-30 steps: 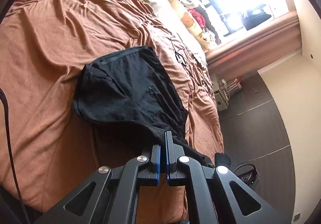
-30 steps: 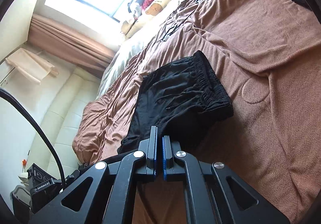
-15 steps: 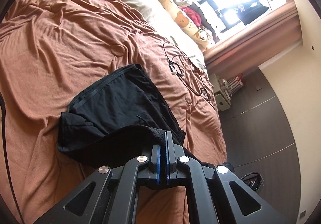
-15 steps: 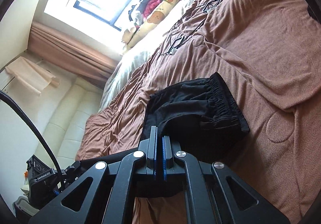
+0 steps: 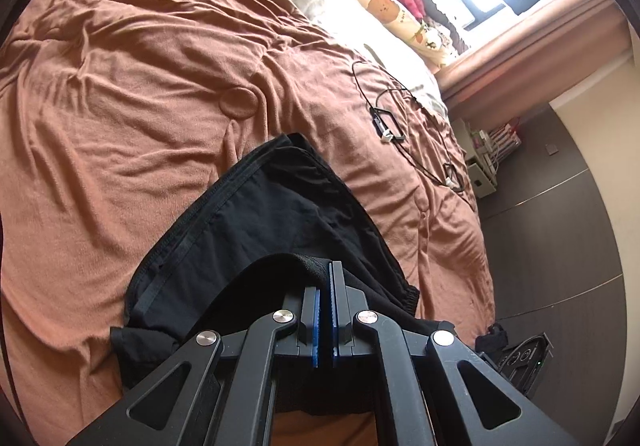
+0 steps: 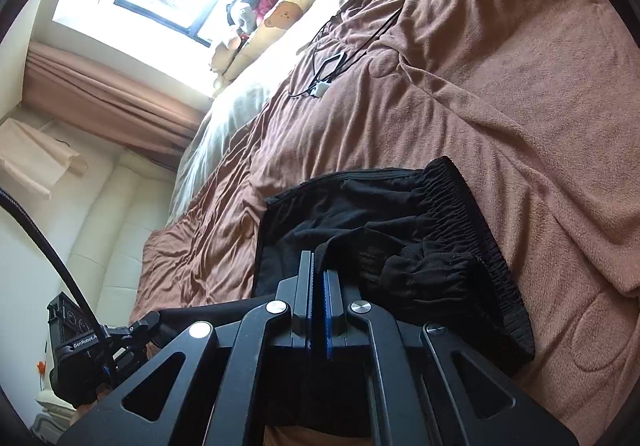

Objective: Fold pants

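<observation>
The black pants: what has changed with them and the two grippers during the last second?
Both grippers, left gripper and right gripper, have carried the pinched edge forward over the rest of the black pants, so the folded bundle now looks shorter and nearer. Nothing was let go: both stay shut on the fabric. The brown blanket and cables lie as before.

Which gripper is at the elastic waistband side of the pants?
The right gripper; the gathered waistband lies beside it. The left gripper faces a flat hem.
</observation>
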{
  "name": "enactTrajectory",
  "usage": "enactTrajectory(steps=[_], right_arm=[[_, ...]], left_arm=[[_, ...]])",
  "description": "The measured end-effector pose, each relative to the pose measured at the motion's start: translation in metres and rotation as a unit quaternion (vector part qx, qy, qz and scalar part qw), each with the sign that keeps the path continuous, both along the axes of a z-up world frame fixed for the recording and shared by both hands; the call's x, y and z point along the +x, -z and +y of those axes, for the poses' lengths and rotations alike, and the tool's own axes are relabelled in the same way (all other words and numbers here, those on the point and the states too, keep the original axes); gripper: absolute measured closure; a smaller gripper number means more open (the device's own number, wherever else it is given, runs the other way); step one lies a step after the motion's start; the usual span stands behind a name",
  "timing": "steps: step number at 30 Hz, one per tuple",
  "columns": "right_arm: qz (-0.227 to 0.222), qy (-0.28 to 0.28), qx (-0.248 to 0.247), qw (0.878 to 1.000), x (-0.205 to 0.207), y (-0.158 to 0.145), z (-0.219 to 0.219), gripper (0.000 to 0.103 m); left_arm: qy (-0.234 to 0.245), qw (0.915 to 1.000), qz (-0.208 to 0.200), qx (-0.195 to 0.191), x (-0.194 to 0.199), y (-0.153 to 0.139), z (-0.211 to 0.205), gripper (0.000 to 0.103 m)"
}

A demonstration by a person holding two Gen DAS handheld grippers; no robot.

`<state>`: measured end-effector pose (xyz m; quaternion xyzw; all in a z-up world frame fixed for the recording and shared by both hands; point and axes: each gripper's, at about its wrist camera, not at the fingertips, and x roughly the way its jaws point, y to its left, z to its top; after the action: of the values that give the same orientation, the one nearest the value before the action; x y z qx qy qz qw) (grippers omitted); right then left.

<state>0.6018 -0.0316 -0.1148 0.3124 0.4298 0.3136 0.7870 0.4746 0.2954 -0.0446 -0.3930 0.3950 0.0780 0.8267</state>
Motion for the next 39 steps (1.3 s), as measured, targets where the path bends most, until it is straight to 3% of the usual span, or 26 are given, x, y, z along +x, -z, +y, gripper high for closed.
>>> enactTrajectory(steps=[6, 15, 16, 17, 18, 19, 20, 21, 23, 25, 30, 36, 39], right_arm=[[0.034, -0.001, -0.012, 0.999, 0.034, 0.019, 0.017, 0.102], [0.048, -0.027, -0.047, 0.997, 0.066, 0.026, 0.041, 0.098], [0.049, -0.031, -0.046, 0.997, 0.068, 0.025, 0.043, 0.09], [0.048, -0.035, -0.044, 0.997, 0.07, 0.023, 0.043, 0.074], [0.047, -0.038, -0.041, 0.997, 0.07, 0.021, 0.042, 0.063], [0.045, -0.039, -0.034, 0.998, 0.07, 0.018, 0.04, 0.045], [0.038, -0.041, -0.023, 0.998, 0.068, 0.013, 0.038, 0.04], [0.026, -0.045, -0.019, 0.998, 0.067, 0.006, 0.037, 0.04], [0.005, -0.055, -0.025, 0.998, 0.062, -0.004, 0.032, 0.04], [-0.016, -0.054, -0.032, 0.998, 0.057, -0.013, 0.023, 0.04], [-0.051, -0.038, -0.108, 0.992, 0.047, -0.025, 0.009, 0.04], [-0.043, -0.049, -0.166, 0.984, 0.05, -0.017, 0.004, 0.04], [-0.04, -0.051, -0.183, 0.981, 0.052, -0.013, 0.002, 0.04]], left_arm=[[0.017, 0.9991, 0.035, 0.02, 0.046, 0.038, 0.015, 0.099], [0.026, 0.9947, 0.085, 0.053, 0.088, 0.076, 0.031, 0.099], [0.029, 0.9937, 0.091, 0.059, 0.09, 0.076, 0.033, 0.098], [0.036, 0.9928, 0.096, 0.062, 0.093, 0.077, 0.034, 0.093], [0.045, 0.9922, 0.098, 0.062, 0.094, 0.076, 0.034, 0.085], [0.05, 0.9918, 0.097, 0.066, 0.095, 0.074, 0.034, 0.079], [0.052, 0.991, 0.094, 0.08, 0.094, 0.07, 0.034, 0.067], [0.053, 0.9899, 0.09, 0.096, 0.093, 0.065, 0.033, 0.055], [0.056, 0.9874, 0.082, 0.123, 0.091, 0.056, 0.031, 0.044], [0.068, 0.9841, 0.082, 0.143, 0.092, 0.051, 0.03, 0.043], [0.114, 0.9709, 0.095, 0.188, 0.099, 0.051, 0.025, 0.043], [0.168, 0.9519, 0.106, 0.234, 0.104, 0.06, 0.016, 0.043], [0.199, 0.9381, 0.106, 0.263, 0.107, 0.065, 0.009, 0.043]])
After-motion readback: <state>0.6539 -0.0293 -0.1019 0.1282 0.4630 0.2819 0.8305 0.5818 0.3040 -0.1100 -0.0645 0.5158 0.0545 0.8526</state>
